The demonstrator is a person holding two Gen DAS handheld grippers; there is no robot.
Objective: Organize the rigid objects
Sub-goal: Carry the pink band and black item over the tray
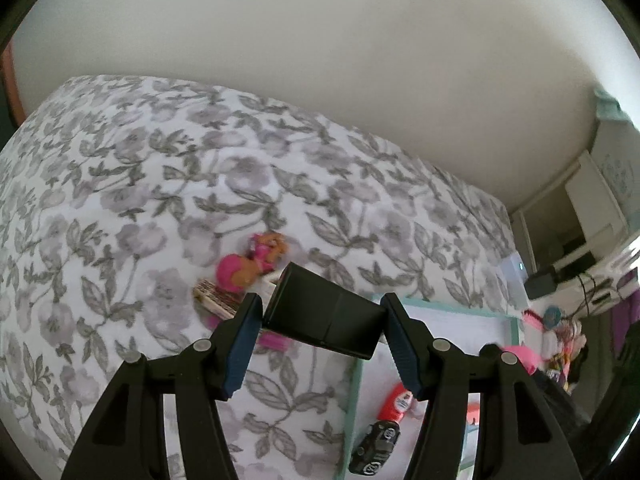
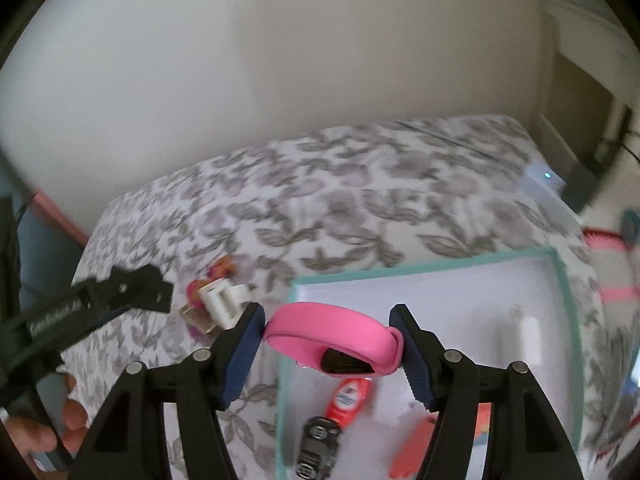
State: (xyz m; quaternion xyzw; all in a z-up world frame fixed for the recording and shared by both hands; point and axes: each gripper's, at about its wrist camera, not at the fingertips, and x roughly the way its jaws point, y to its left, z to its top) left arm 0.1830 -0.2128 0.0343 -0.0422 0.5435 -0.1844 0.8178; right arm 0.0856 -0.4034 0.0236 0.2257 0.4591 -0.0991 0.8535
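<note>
Grey-flowered white bedding covers the bed (image 1: 120,200), which is set against a plain cream wall (image 1: 320,60); white shelving (image 1: 592,200) is seen at the far right of the room. One shallow white tray with a mint rim (image 2: 564,280) lies on the bed. Inside it, one black toy car (image 2: 316,448) and one red tube (image 2: 348,400) are seen, touching at their ends. One black box (image 1: 324,312) is pinched by the jaws of the left gripper (image 1: 320,348) and held above the bedding by the tray's corner. One pink band (image 2: 332,336) is pinched by the jaws of the right gripper (image 2: 328,352) over the tray's near-left part. One pink toy figure (image 1: 256,260), one small brush (image 1: 216,298) and one white clip (image 2: 220,300) lie close together on the bedding.
</note>
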